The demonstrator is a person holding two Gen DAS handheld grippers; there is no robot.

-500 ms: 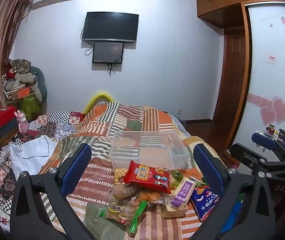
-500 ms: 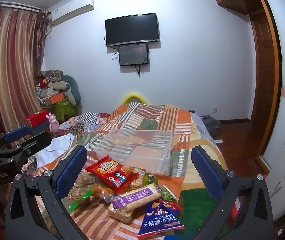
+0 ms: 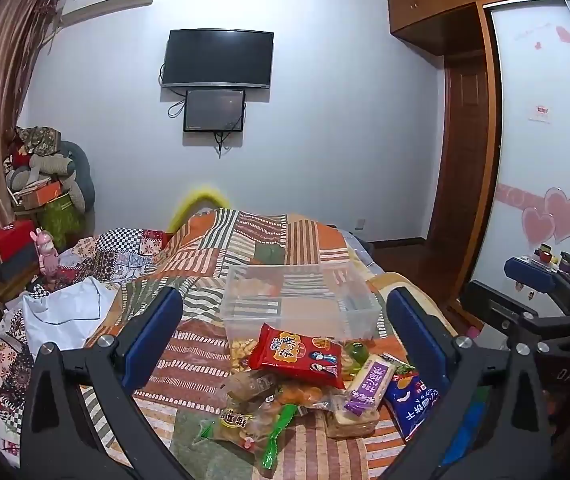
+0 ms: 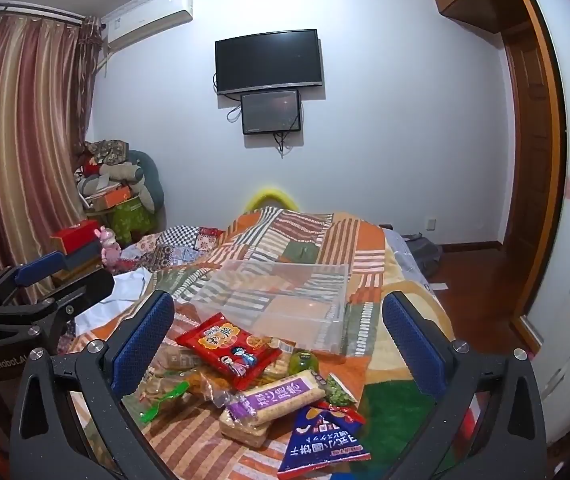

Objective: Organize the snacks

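A heap of snack packets lies on the patchwork bedspread: a red packet (image 3: 299,354) (image 4: 229,348) on top, a purple-labelled cracker pack (image 3: 367,380) (image 4: 277,398), a blue packet (image 3: 413,402) (image 4: 323,440) and a green-ended wrapper (image 3: 281,426) (image 4: 163,398). Just behind the heap stands an empty clear plastic bin (image 3: 297,300) (image 4: 281,300). My left gripper (image 3: 285,332) hovers open over the heap, nothing between its blue pads. My right gripper (image 4: 279,336) is open too, above the same heap. Each gripper shows at the edge of the other's view.
A white cloth (image 3: 65,312) and quilted clutter lie left of the bin. A red box (image 3: 9,240) and a pink toy (image 3: 47,256) sit at the bed's left edge. A wardrobe (image 3: 541,152) and doorway stand at right, with wooden floor (image 4: 473,276) beside the bed.
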